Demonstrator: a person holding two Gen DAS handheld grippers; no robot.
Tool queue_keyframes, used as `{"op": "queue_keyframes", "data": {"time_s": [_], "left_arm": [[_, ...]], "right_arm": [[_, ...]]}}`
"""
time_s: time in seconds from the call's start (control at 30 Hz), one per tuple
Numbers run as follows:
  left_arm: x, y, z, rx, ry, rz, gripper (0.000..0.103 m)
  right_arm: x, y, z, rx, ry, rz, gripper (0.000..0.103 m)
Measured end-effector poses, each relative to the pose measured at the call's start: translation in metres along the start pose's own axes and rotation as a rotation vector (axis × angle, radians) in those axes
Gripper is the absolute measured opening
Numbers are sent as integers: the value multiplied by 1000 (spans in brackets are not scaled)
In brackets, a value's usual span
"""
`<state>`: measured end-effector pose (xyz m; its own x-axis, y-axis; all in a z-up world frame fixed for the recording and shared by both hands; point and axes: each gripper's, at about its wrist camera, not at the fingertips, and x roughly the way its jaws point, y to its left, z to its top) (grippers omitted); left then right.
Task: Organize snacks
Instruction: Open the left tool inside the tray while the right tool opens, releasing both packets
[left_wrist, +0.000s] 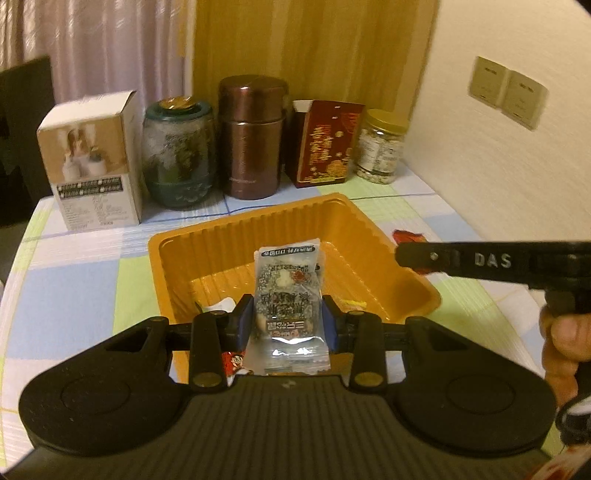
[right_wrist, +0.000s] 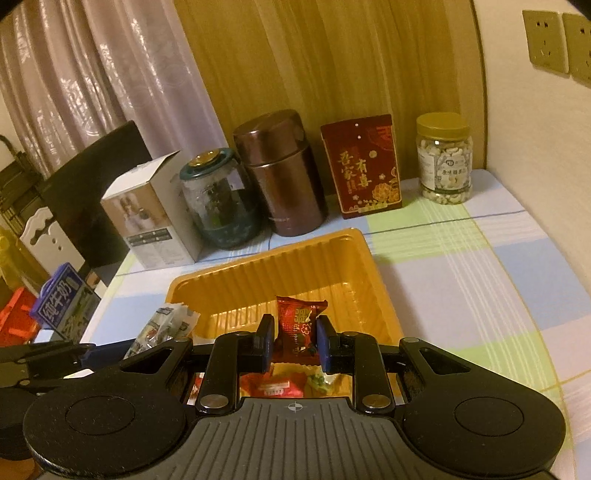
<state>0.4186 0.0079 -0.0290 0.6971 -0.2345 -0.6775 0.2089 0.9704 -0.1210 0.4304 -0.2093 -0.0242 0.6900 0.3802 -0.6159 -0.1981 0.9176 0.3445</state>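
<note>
My left gripper (left_wrist: 288, 314) is shut on a clear and silver snack packet (left_wrist: 286, 291), which hangs above the near end of the orange ribbed tray (left_wrist: 221, 251). The same silver packet (right_wrist: 162, 328) shows at the left of the right wrist view. My right gripper (right_wrist: 295, 332) is shut on a red snack packet (right_wrist: 299, 323) over the same tray (right_wrist: 295, 266). In the left wrist view the right gripper (left_wrist: 400, 254) enters from the right, side on, with a hand (left_wrist: 561, 339) below it. Several loose wrapped snacks (right_wrist: 273, 386) lie in the tray's near end.
Along the table's back edge stand a white box (right_wrist: 147, 221), a green glass jar (right_wrist: 218, 199), a brown canister (right_wrist: 280, 173), a red box (right_wrist: 364, 166) and a gold-lidded jar of nuts (right_wrist: 443, 158). A wall borders the right side. A blue carton (right_wrist: 62, 299) sits off the table's left edge.
</note>
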Motion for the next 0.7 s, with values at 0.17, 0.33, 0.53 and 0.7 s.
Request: {"op": "queue_keyframes", "data": {"time_s": [0.17,0.33,0.53,0.7], "left_arm": [[15,11,2,-38,19,11,34],[23,17,2,-69,29,8,34],[32,19,4,-76,29,15,34],[37,20,2,-94,26,33,37]], "right_arm": [[15,-2,-2,20,26,-9,24],[24,-5,-6,37,41,-13,24],[28,-7,-5,53,44,-17,24],[29,-7,-4,58,43,-19,24]]}}
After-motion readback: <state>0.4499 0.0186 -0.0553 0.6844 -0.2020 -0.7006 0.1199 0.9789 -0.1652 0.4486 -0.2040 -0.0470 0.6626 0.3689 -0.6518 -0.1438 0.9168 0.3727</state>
